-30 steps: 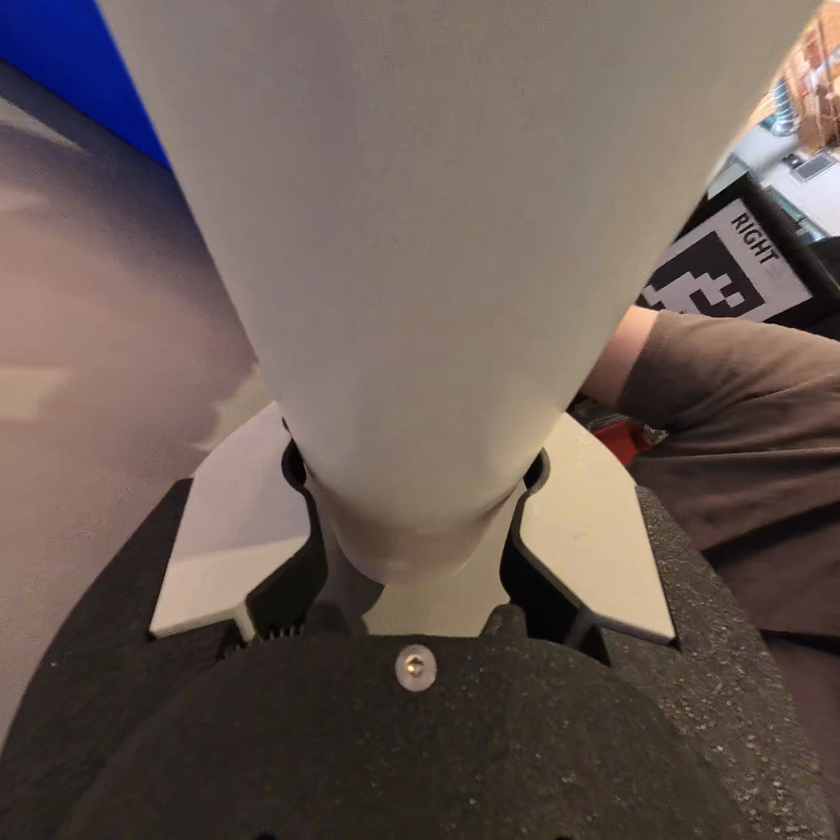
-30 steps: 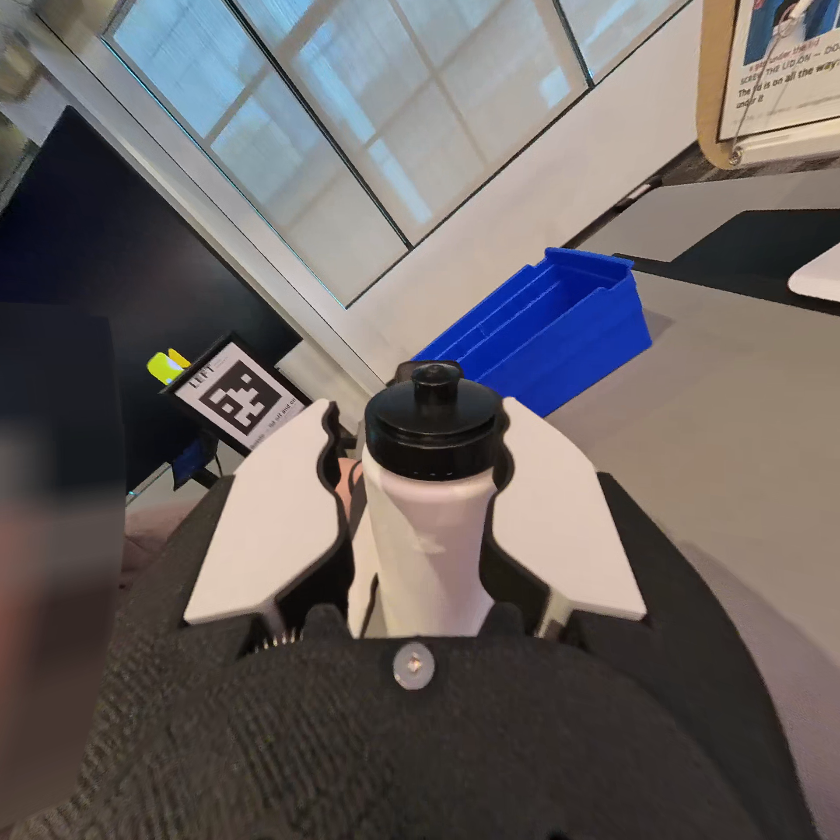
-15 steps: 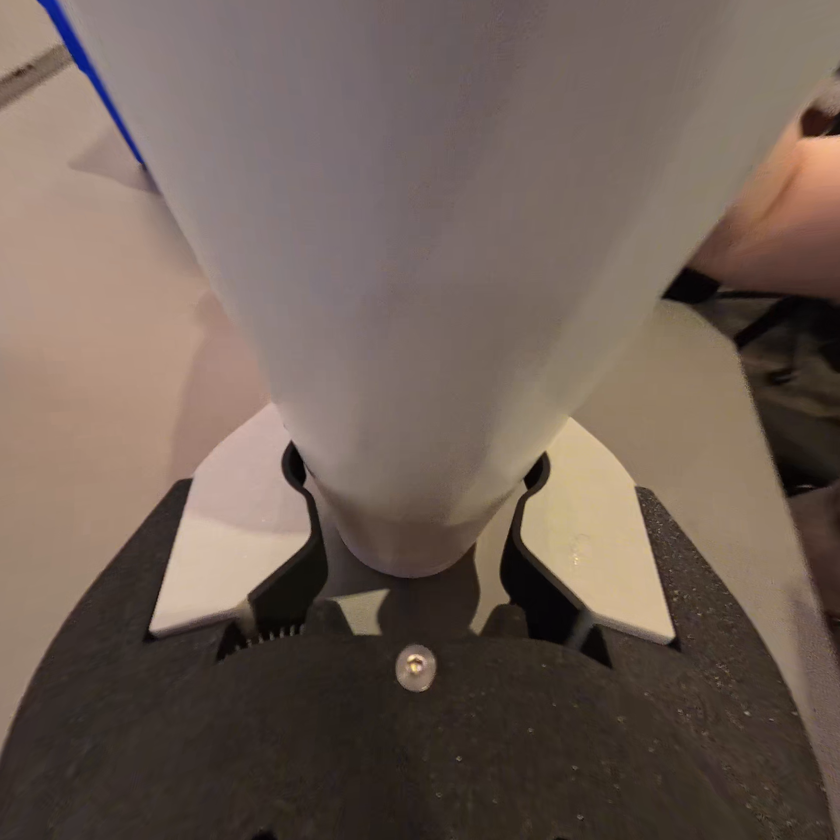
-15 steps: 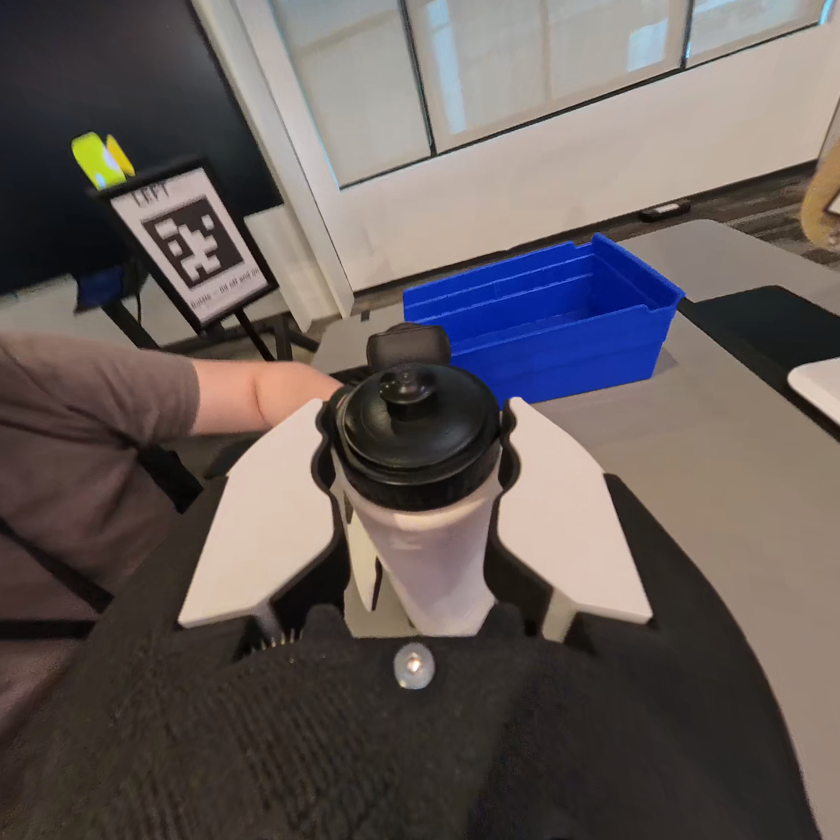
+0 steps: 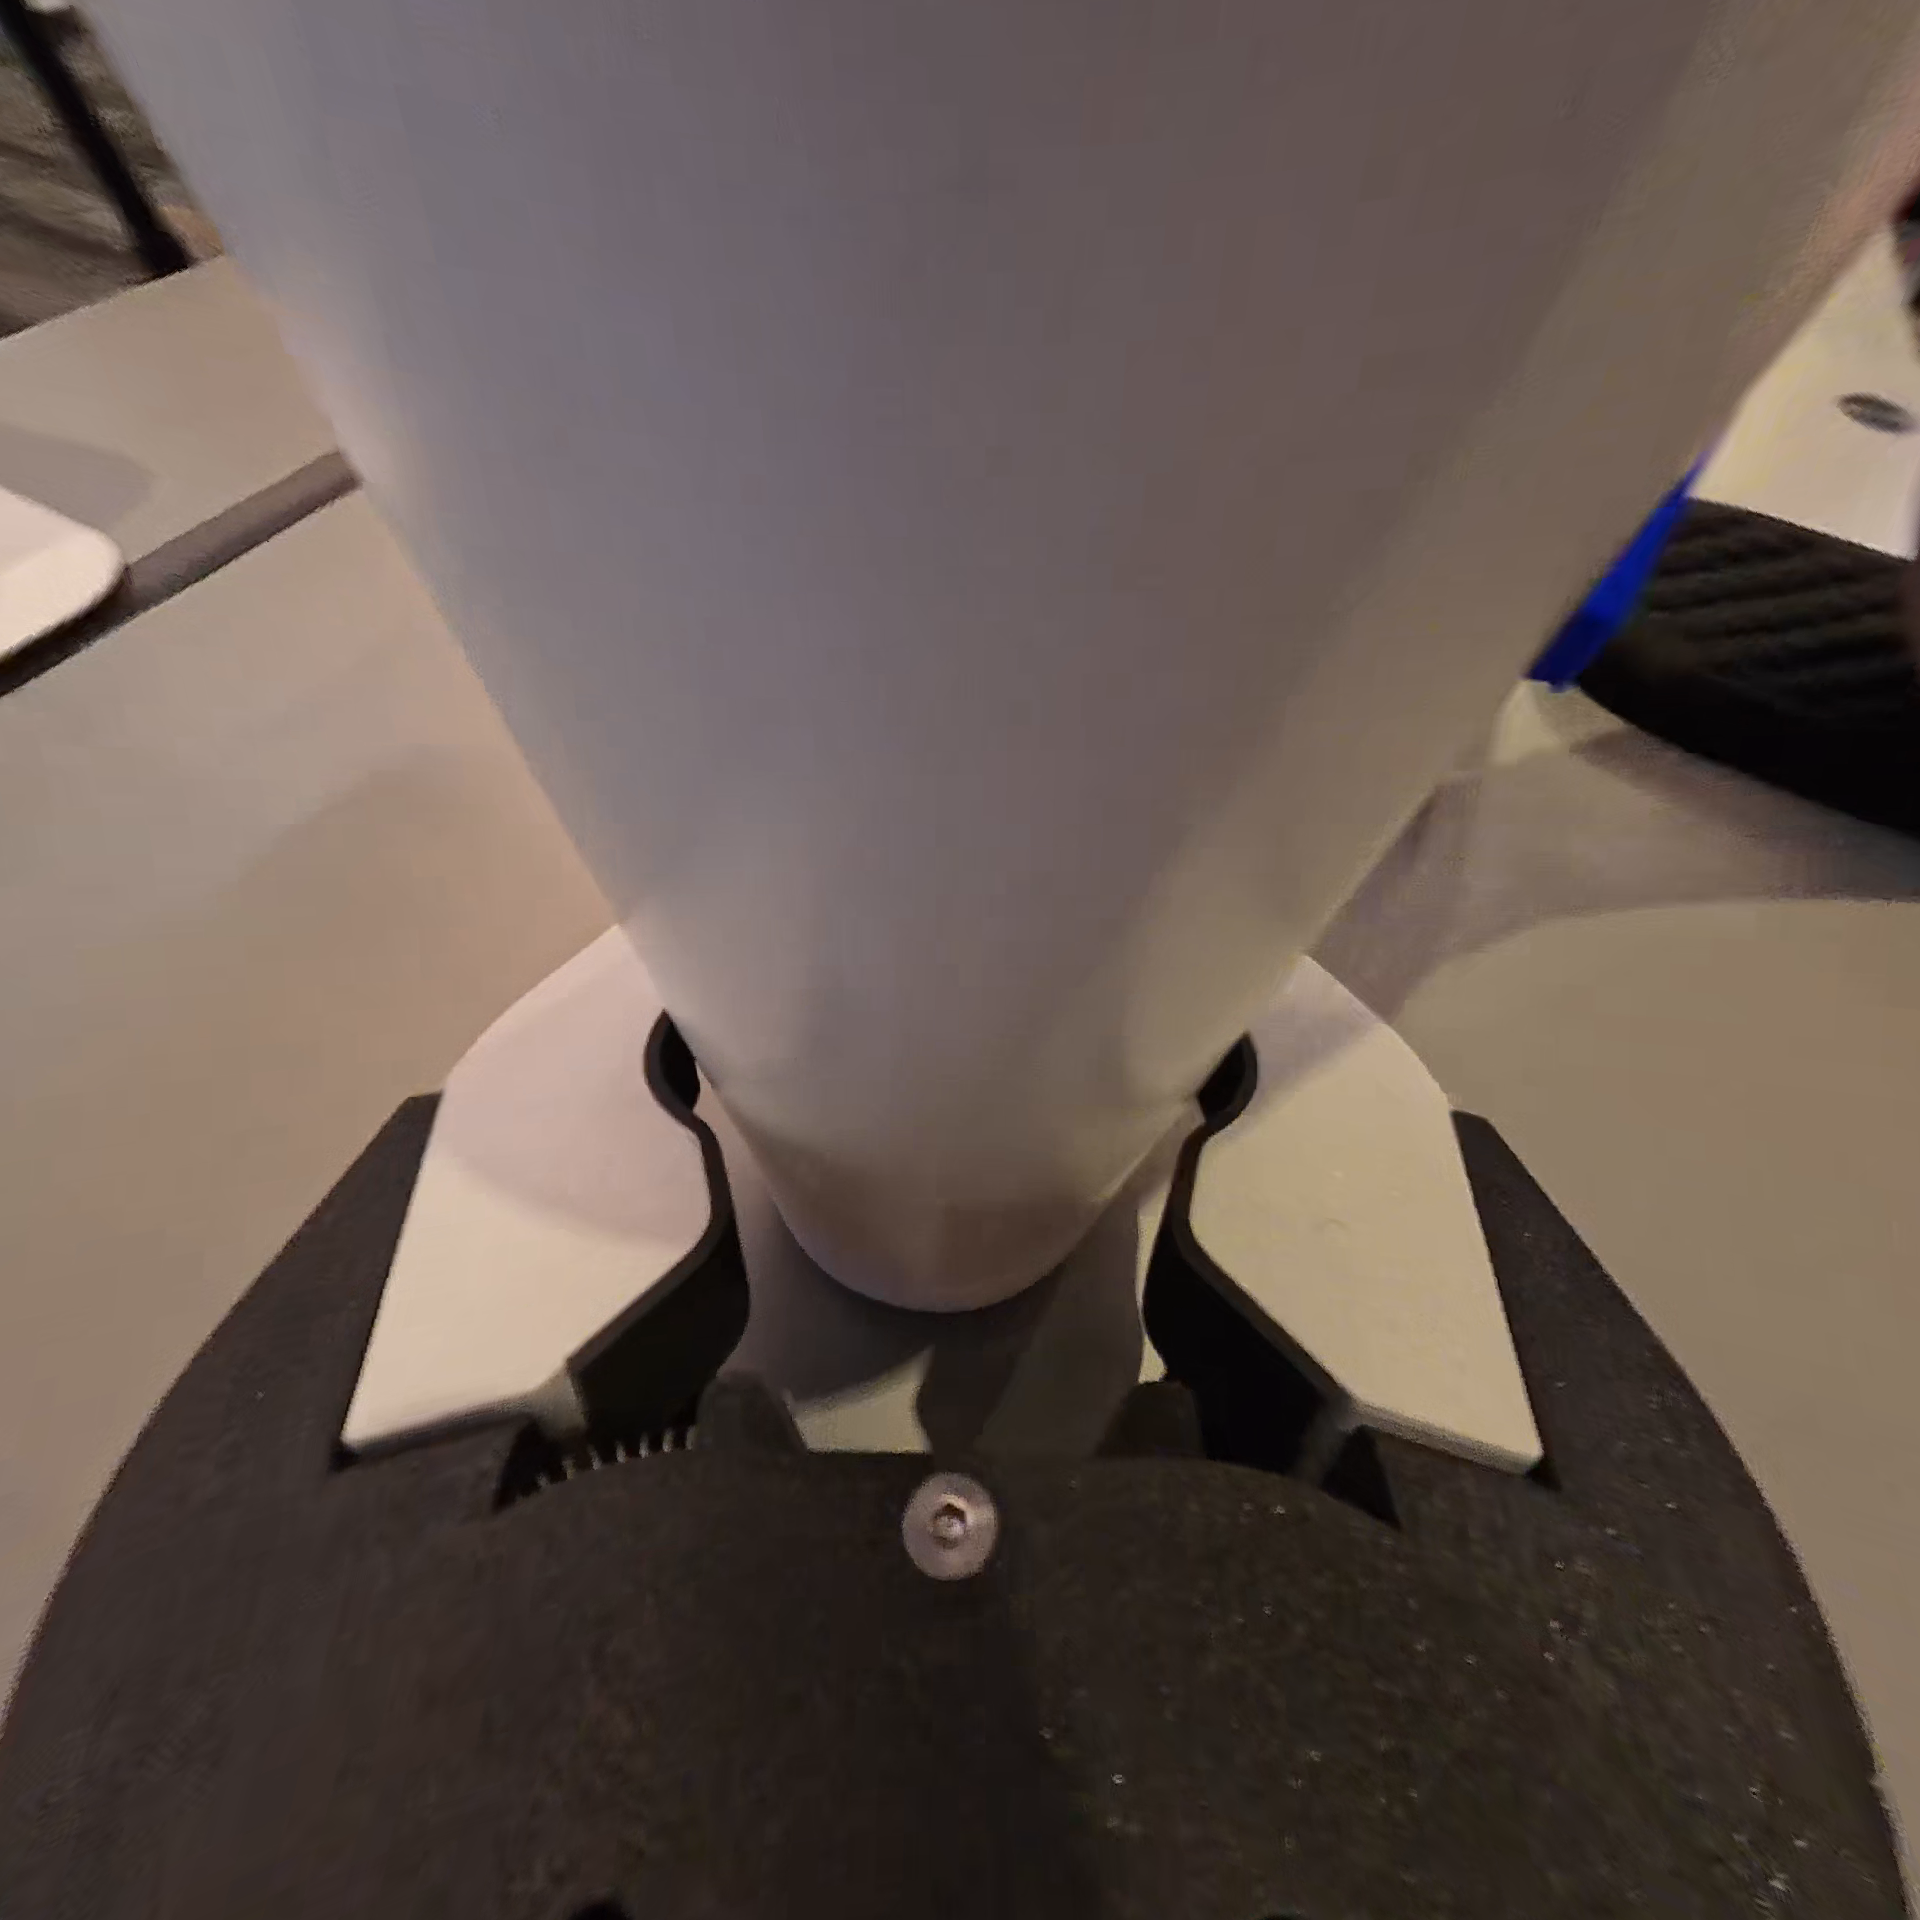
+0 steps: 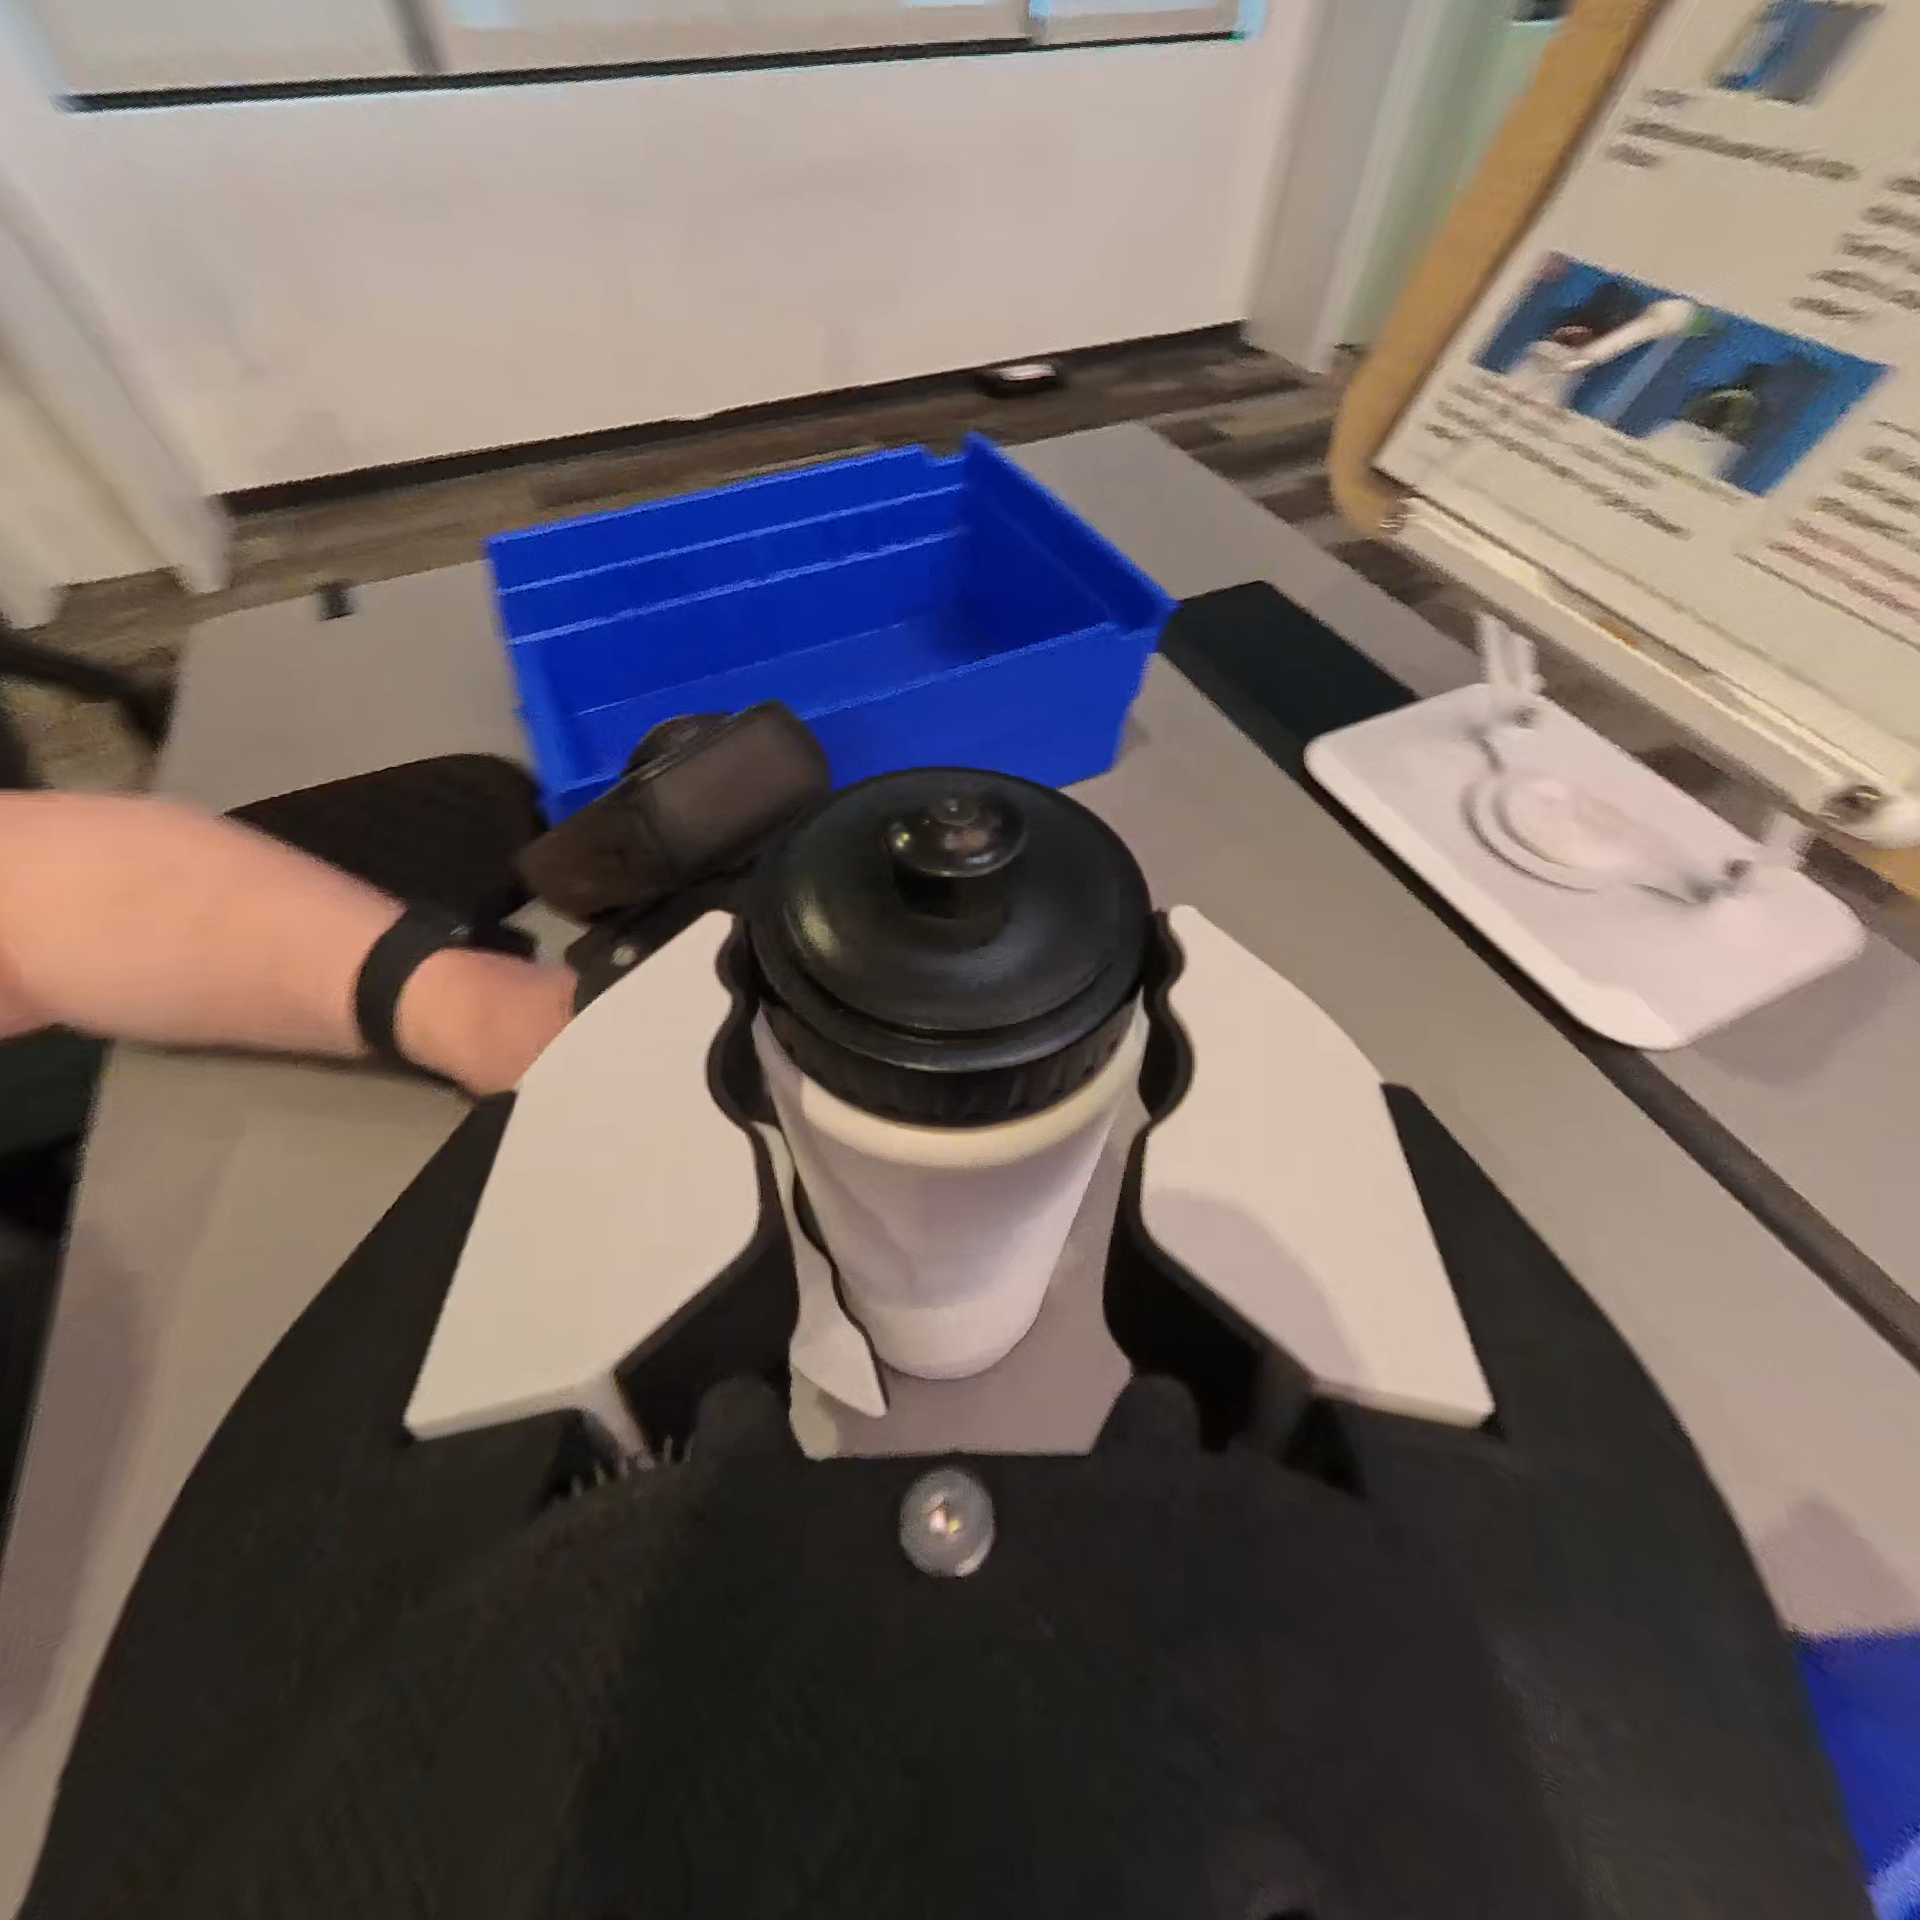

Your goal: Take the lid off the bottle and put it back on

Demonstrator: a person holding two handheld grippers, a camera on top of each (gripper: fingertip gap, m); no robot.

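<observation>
A white bottle fills the left wrist view, and my left gripper is shut on its lower body. In the right wrist view the same bottle points up toward the camera, its black lid with a spout still on it. My right gripper is shut on the lid, one white finger against each side. The left gripper's black body and the hand holding it show behind the bottle. The bottle is over the grey table; I cannot tell whether its base touches.
An open blue bin stands on the table behind the bottle. At the right are a white stand base and a clipboard with a printed sheet. A black mat lies beside the bin.
Both grippers have swung with the bottle held between them. The right view has tipped from the windows down to the table. Both grips stay the same.
</observation>
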